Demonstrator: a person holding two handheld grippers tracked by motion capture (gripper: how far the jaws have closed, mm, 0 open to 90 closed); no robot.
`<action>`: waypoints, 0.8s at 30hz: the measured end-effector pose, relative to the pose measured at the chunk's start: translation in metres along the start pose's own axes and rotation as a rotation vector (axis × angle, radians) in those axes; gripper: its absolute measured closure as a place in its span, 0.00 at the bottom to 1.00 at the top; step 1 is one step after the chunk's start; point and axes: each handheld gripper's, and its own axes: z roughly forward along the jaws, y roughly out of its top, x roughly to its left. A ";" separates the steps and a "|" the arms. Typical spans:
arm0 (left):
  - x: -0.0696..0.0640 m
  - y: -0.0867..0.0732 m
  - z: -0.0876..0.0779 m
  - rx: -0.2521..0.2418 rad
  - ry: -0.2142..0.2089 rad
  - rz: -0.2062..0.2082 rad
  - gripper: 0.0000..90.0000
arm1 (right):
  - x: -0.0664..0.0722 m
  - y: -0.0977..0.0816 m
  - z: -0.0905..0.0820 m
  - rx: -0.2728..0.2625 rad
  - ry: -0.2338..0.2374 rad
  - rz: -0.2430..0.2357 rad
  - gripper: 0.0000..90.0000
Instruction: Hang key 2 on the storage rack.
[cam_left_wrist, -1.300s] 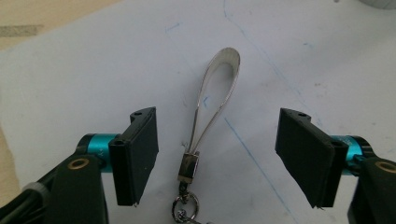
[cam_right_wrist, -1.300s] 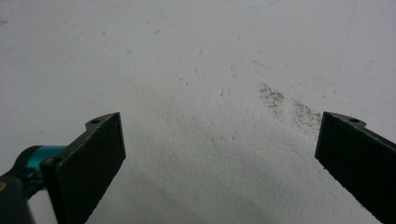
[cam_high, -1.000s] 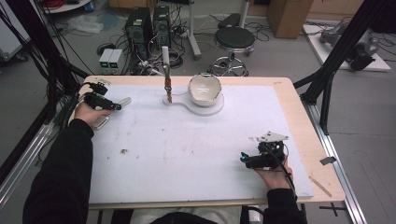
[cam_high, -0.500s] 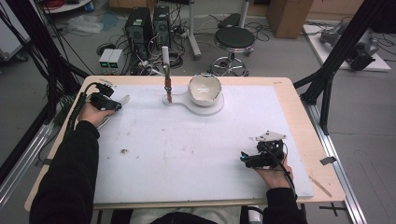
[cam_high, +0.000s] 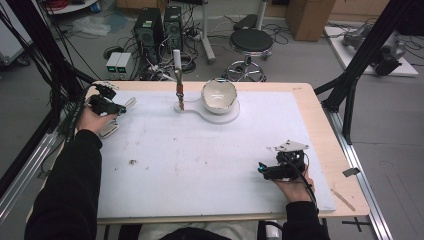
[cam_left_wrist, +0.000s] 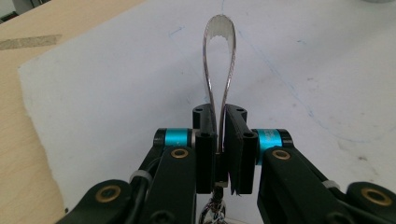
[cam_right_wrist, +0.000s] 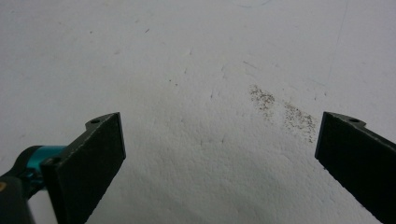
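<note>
My left gripper is at the far left of the table, shut on a metal spoon that sticks out toward the table's middle. In the left gripper view the jaws pinch the thin handle between their pads, and the spoon rises edge-on from the left gripper over the white mat. My right gripper rests near the front right of the mat. Its jaws stand wide apart in the right gripper view, where the right gripper has only the bare mat between its fingers.
A white bowl sits on a pale round plate at the back middle. Left of it stands a thin upright post. A pale object lies by the left wrist. Dark crumbs speckle the mat.
The left hand has lifted slightly with the spoon. The right hand has kept still.
</note>
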 end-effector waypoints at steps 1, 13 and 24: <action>0.000 0.000 -0.004 -0.003 -0.006 -0.001 0.92 | 0.000 0.000 0.000 0.000 0.000 0.000 0.01; -0.004 0.017 -0.061 -0.185 -0.032 -0.054 0.92 | -0.002 0.001 -0.004 -0.033 0.016 0.006 0.01; -0.010 0.040 -0.085 -0.285 -0.011 -0.071 0.92 | -0.001 0.003 -0.005 -0.045 0.009 0.006 0.01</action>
